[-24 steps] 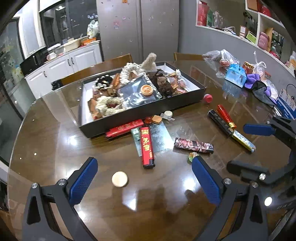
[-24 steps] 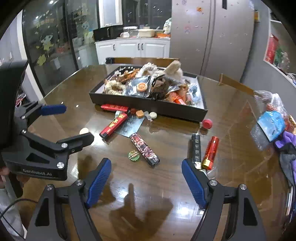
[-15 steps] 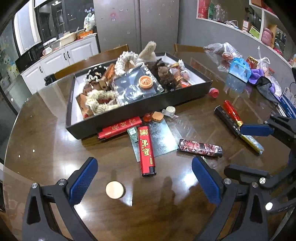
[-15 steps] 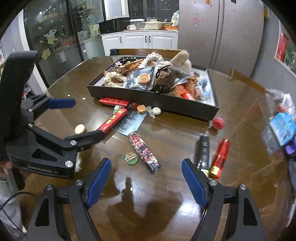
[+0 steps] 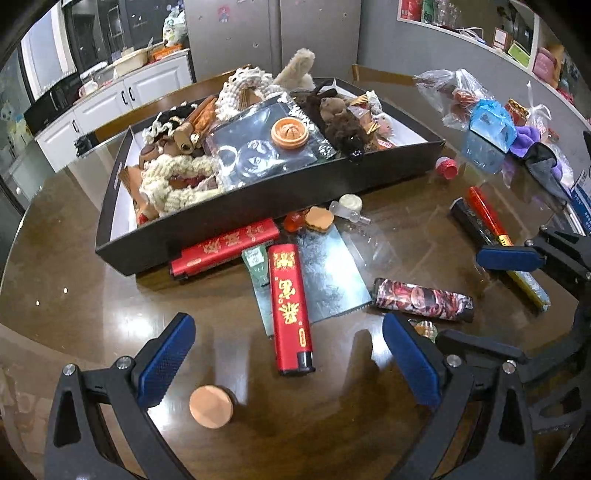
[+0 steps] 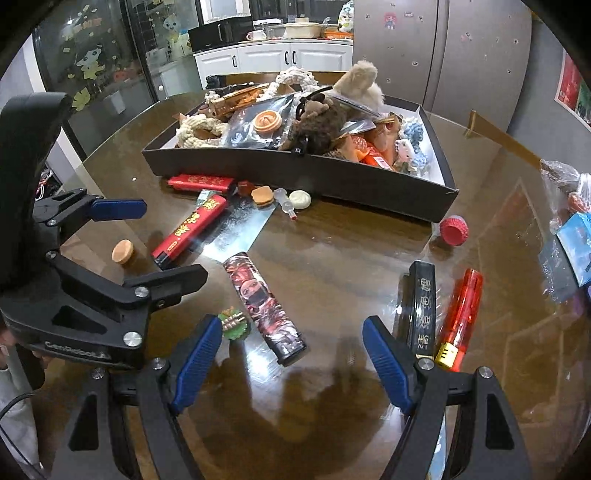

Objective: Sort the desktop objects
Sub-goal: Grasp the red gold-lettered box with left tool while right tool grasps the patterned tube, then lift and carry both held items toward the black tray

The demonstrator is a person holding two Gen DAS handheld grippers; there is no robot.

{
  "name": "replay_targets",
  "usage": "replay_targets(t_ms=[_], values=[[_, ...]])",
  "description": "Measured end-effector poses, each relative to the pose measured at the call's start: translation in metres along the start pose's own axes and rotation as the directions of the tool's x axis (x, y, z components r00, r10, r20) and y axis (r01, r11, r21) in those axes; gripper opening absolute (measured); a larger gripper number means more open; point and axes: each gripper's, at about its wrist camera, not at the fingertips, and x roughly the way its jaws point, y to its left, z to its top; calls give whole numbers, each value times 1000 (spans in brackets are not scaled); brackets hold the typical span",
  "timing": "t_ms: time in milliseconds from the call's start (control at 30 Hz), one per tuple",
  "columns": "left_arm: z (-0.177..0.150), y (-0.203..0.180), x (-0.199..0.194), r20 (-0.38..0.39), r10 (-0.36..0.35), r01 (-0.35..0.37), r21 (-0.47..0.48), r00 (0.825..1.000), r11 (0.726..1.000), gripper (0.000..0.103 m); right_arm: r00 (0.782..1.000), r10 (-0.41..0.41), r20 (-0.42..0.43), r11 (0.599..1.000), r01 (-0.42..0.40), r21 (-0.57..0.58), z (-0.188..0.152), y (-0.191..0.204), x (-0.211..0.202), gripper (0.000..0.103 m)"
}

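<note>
Both tongs spread, empty | left tongs over red lighter | right tongs near patterned lighter | surface cluttered

White kitchen cabinets stand at twelve o'clock behind the table, a grey refrigerator at one o'clock, wall shelves at two.

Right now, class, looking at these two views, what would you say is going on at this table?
A person holds two grippers over a cluttered table, sorting small items. The left gripper and right gripper both hang open and empty. A black tray is already piled with toys and cords. Lighters, including a red lighter and a patterned lighter, lie loose on the tabletop.
</note>
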Motion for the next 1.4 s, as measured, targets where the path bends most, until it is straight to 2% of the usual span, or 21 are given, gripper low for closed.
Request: replay_targets(t_ms=[200,367,500,567,600,633,667,700,733,800,833,1167,1400], values=[[1,1,10,-23,-5,6,3,1000,1000,101,1000,2,-18,1000,-2,4,1,-2,6,81],[1,1,13,-10,-4,4,19,1000,1000,101,1000,9,-14,1000,-8,24,1,-6,6,81],[1,5,14,9,-22,22,-7,1000,1000,95,1000,8,-5,1000,-8,24,1,-4,6,80],[2,6,13,24,-22,22,-6,999,1000,87,1000,14,2,1000,-14,22,1,-3,6,75],[2,6,11,29,-21,21,-8,999,1000,83,1000,21,5,1000,-21,20,1,-2,6,66],[2,6,10,37,-21,21,-6,999,1000,75,1000,28,10,999,-28,18,1,-1,5,58],[2,5,9,43,-22,22,-4,999,1000,66,1000,17,12,1000,-17,12,1,0,4,44],[2,5,7,47,-20,21,-4,999,1000,61,1000,10,14,1000,-10,11,1,1,4,40],[2,5,6,56,-18,19,-7,998,1000,49,1000,19,14,1000,-19,17,1,0,4,31],[2,6,5,64,-12,13,-12,998,1000,34,999,30,14,999,-31,25,0,-1,3,27],[2,8,4,65,-11,13,-21,998,1000,20,999,29,15,999,-29,27,0,-1,3,27],[-3,12,1,66,-36,38,-33,997,999,20,1000,23,19,998,-24,53,-1,2,1,21],[-2,11,-12,100,-35,39,-36,994,999,20,998,37,54,997,-40,70,1,-1,-8,21]])
